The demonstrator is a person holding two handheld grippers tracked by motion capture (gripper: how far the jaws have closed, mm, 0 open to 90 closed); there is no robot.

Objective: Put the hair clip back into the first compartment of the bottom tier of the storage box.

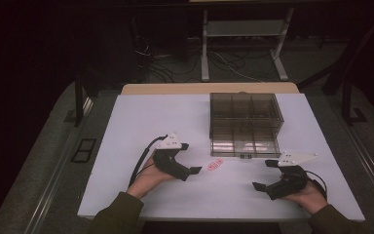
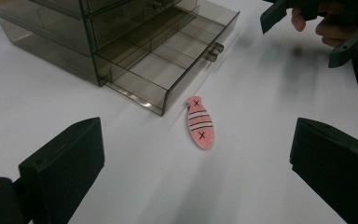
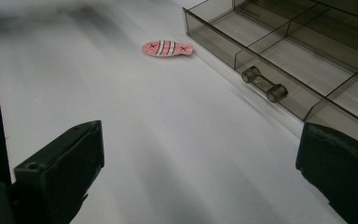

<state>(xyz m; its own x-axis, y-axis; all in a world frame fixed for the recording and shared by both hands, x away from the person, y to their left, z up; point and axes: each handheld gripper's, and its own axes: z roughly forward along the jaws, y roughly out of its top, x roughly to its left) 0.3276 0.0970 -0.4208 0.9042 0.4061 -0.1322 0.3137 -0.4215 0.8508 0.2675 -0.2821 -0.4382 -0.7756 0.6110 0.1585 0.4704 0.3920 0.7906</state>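
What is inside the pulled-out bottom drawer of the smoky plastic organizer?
The open drawer shows bare divided compartments, nothing in them. Its rear part, under the organizer, is too dim to judge. The pink fish lies outside on the table.

The white bench (image 1: 141,122) carries a smoky clear drawer box (image 1: 246,109), bottom drawer (image 1: 243,144) pulled out; a pink fish-shaped piece (image 1: 215,165) lies just before it.

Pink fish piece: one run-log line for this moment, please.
pink fish piece: flat on table, ungripped | drawer: pulled open, compartments empty | left gripper: open, aimed at fish | right gripper: open, empty
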